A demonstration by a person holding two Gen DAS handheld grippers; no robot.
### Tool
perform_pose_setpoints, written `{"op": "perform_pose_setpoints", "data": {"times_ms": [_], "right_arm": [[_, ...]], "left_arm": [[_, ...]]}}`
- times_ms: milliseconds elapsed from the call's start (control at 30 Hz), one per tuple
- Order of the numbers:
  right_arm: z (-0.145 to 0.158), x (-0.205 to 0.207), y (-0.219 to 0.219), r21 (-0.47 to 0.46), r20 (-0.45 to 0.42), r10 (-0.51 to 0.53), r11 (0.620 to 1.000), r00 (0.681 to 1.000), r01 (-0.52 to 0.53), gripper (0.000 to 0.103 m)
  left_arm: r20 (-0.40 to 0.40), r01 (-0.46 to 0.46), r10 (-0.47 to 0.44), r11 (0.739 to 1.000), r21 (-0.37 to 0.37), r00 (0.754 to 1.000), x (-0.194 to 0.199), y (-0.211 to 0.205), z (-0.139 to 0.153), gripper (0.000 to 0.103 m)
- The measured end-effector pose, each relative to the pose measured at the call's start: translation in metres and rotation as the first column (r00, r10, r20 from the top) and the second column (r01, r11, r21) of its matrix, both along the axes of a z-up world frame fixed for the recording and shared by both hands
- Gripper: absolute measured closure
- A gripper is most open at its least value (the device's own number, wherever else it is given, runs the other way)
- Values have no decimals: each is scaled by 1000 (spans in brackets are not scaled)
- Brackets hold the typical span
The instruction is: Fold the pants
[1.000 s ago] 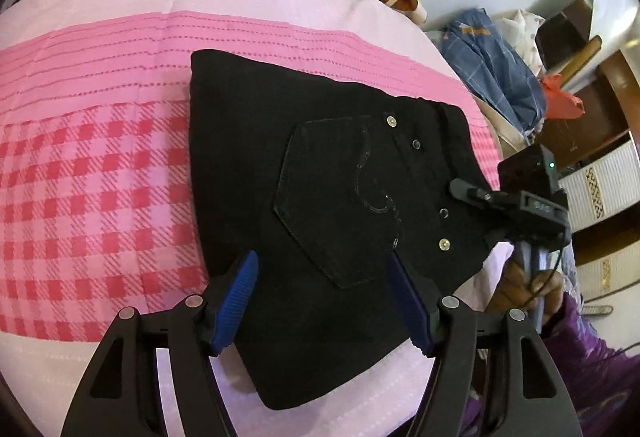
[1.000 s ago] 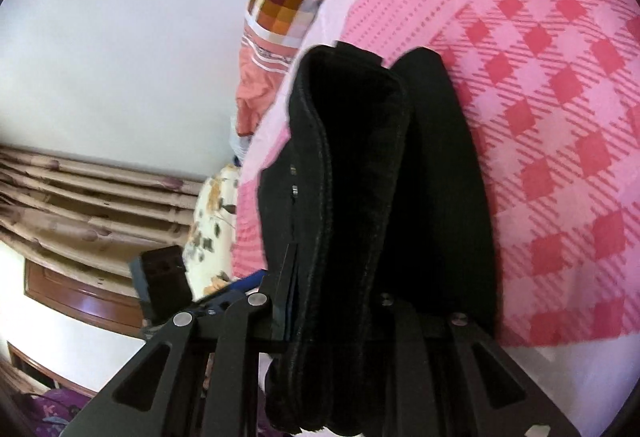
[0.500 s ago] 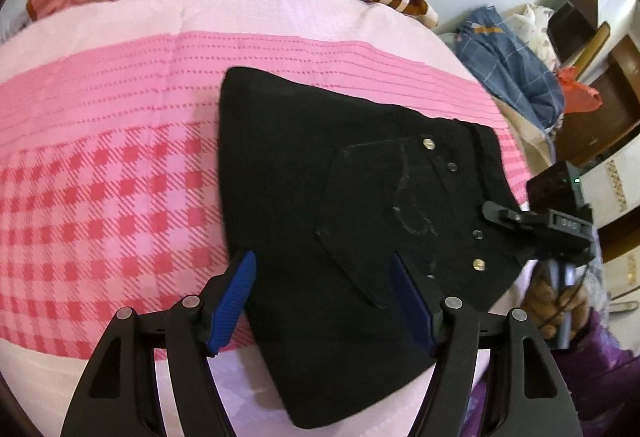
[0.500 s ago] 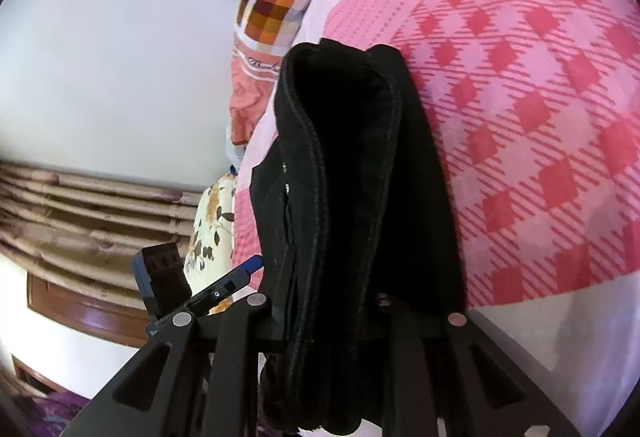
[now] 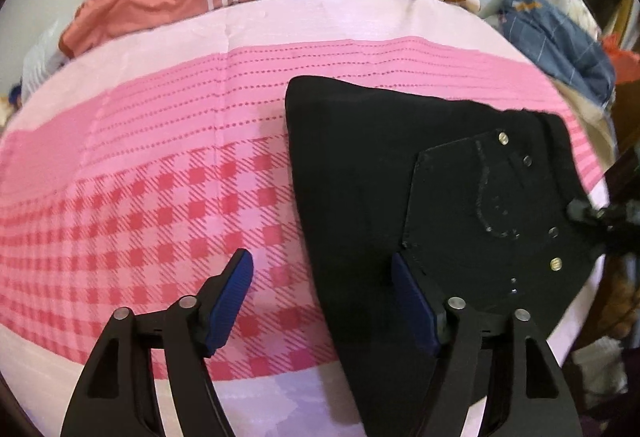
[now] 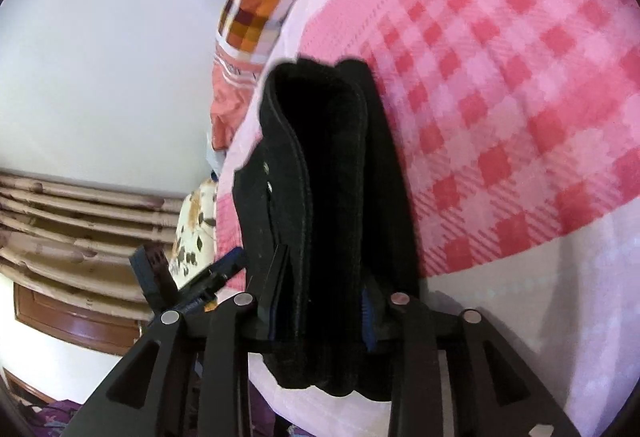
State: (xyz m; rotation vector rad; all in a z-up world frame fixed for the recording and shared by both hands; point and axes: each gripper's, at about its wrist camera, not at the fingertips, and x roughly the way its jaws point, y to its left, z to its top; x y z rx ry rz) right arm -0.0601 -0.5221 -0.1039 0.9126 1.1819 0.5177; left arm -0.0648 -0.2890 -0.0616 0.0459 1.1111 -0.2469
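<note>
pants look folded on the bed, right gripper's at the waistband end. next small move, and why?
Probably finish letting go with the right gripper and draw it back off the pants. They lie flat in a folded stack on the pink bedsheet, its jaws are opening with the thick edge between them, and the left gripper is opening and holds nothing.

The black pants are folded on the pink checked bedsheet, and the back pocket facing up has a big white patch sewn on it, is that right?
Not quite. The black pants do lie folded on the pink checked bedsheet, but the back pocket is black like the rest, with only small metal studs and faint stitching, as the left wrist view shows.
</note>
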Motion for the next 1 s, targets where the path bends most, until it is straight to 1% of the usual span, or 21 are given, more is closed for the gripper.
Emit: {"op": "perform_pose_setpoints", "data": {"times_ms": [67, 133, 167, 200, 233, 367, 533, 700, 800, 900, 967, 1000], "right_arm": [[9, -1, -7, -13, 27, -27, 1000, 999, 27, 69], [16, -1, -12, -23, 54, -46, 999, 997, 47, 53], [20, -1, -14, -34, 65, -52, 998, 997, 54, 49], [23, 0, -15, -51, 72, -55, 997, 996, 58, 42], [26, 1, -16, -77, 80, -55, 995, 995, 61, 39], [31, 5, -13, -129, 99, -36, 991, 994, 48, 39], [28, 11, -2, -206, 99, 8, 978, 995, 12, 39], [21, 16, -1, -220, 81, 9, 976, 997, 9, 38], [18, 17, -1, -215, 75, 12, 977, 997, 5, 33], [18, 16, 0, -208, 81, 17, 978, 997, 0, 32], [19, 16, 4, -213, 84, 27, 977, 996, -8, 29], [20, 16, 6, -214, 88, 35, 977, 996, -15, 26]], "left_arm": [[23, 5, -6, 999, 42, 1000, -2, -4, 1, 23], [43, 14, -17, 997, 82, 999, -3, -8, 1, 20], [51, 17, -23, 995, 99, 998, -3, -10, 1, 20], [55, 21, -27, 994, 109, 998, -3, -12, 1, 20], [57, 23, -29, 993, 113, 998, -3, -13, 1, 19], [60, 23, -30, 992, 122, 998, 0, -14, 0, 17], [55, 17, -24, 992, 124, 998, 2, -14, -2, 14], [52, 15, -22, 991, 132, 998, 6, -12, -5, 11], [55, 16, -23, 991, 130, 998, 8, -11, -6, 9], [52, 14, -21, 991, 131, 998, 10, -10, -9, 6], [42, 17, -22, 993, 116, 999, 13, -8, -11, 6], [38, 18, -22, 994, 105, 999, 14, -7, -12, 6]]}}
